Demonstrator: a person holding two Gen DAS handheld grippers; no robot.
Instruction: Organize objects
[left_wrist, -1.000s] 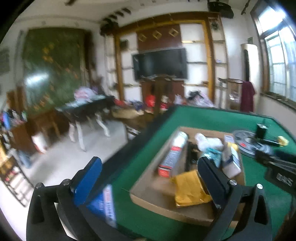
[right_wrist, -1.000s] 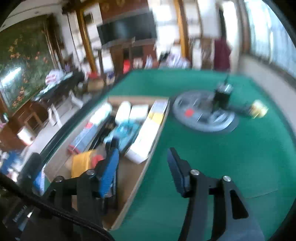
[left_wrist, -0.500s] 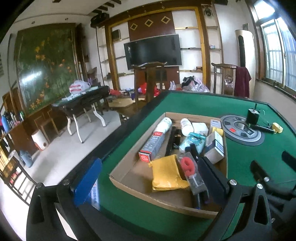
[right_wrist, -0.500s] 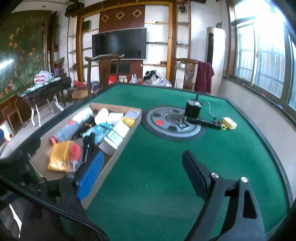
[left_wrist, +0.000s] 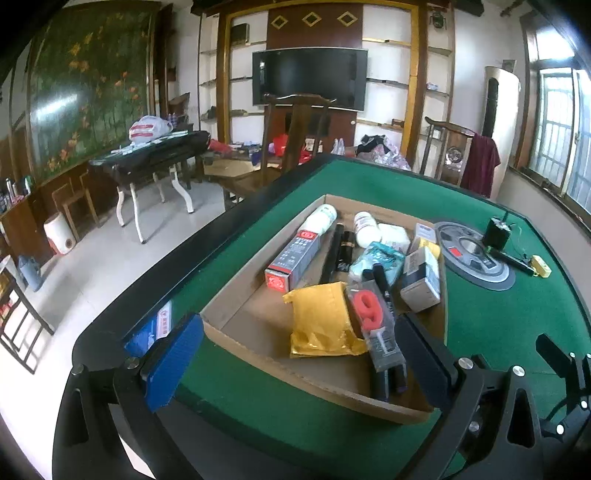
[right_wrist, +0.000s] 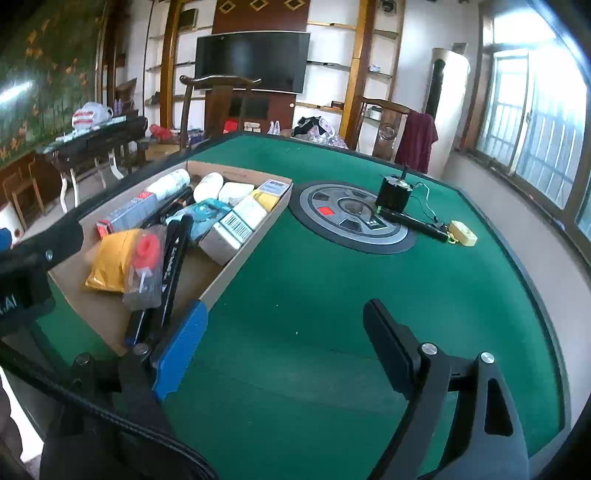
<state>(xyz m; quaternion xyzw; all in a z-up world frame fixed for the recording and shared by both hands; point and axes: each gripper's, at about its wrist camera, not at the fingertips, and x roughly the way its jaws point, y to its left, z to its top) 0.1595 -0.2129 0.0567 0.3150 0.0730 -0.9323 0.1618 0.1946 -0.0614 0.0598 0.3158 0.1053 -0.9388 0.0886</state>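
A: Box (left_wrist: 236, 314) of clutter sits on the green table (right_wrist: 332, 295), at ten o'clock from the right gripper (right_wrist: 280, 343).

B: What changed?

A: A second ago both views were blurred mid-swing; now they've settled. The right gripper has spread wider and holds nothing, only felt between its jaws.

B: And the left gripper (left_wrist: 295, 354)?

A: Released too, straddling the box's near edge. The yellow pouch (left_wrist: 321, 317) and the red "9" pack (left_wrist: 373, 321) lie dead ahead at twelve o'clock, untouched.

B: So sorting hasn't begun?

A: Looks that way. The round disc (right_wrist: 351, 218) sits at one o'clock, well apart.
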